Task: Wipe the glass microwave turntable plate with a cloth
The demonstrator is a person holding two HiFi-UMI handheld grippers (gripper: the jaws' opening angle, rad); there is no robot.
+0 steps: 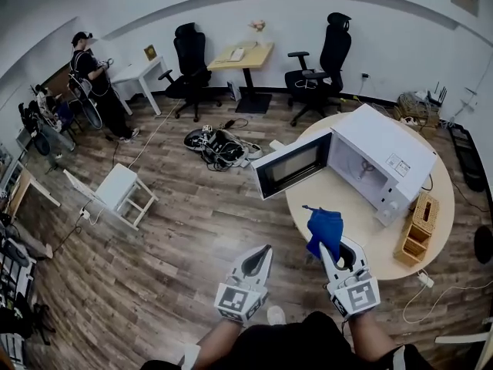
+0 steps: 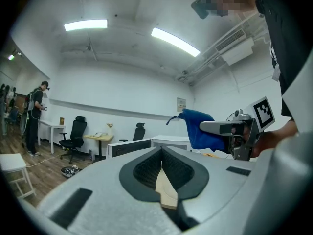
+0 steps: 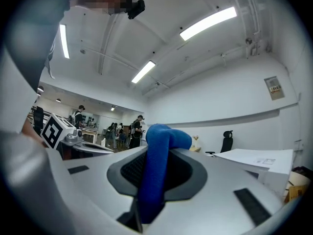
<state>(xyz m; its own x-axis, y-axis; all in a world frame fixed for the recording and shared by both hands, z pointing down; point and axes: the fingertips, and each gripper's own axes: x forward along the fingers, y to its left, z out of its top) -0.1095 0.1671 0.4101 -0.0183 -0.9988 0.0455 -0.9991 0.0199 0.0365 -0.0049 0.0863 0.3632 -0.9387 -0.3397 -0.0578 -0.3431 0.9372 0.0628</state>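
A white microwave point(image 1: 385, 164) stands on the round wooden table point(image 1: 347, 206) with its door point(image 1: 291, 164) swung open to the left. Inside its cavity point(image 1: 359, 169) the glass turntable plate is only faintly visible. My right gripper point(image 1: 333, 245) hangs over the table's near edge, shut on a blue cloth point(image 1: 325, 228) that bunches above its jaws. The right gripper view shows the cloth point(image 3: 156, 170) pinched between the jaws. My left gripper point(image 1: 256, 262) is over the floor left of the table, shut and empty. In the left gripper view the jaws point(image 2: 162, 155) meet, with the cloth point(image 2: 198, 129) off to the right.
A wicker basket point(image 1: 418, 230) sits at the table's right edge and a power strip point(image 1: 425, 280) lies on the floor below it. A white stool point(image 1: 115, 191) and a pile of cables point(image 1: 219, 146) are on the floor. A person point(image 1: 92, 83) stands far left near desks and office chairs point(image 1: 189, 64).
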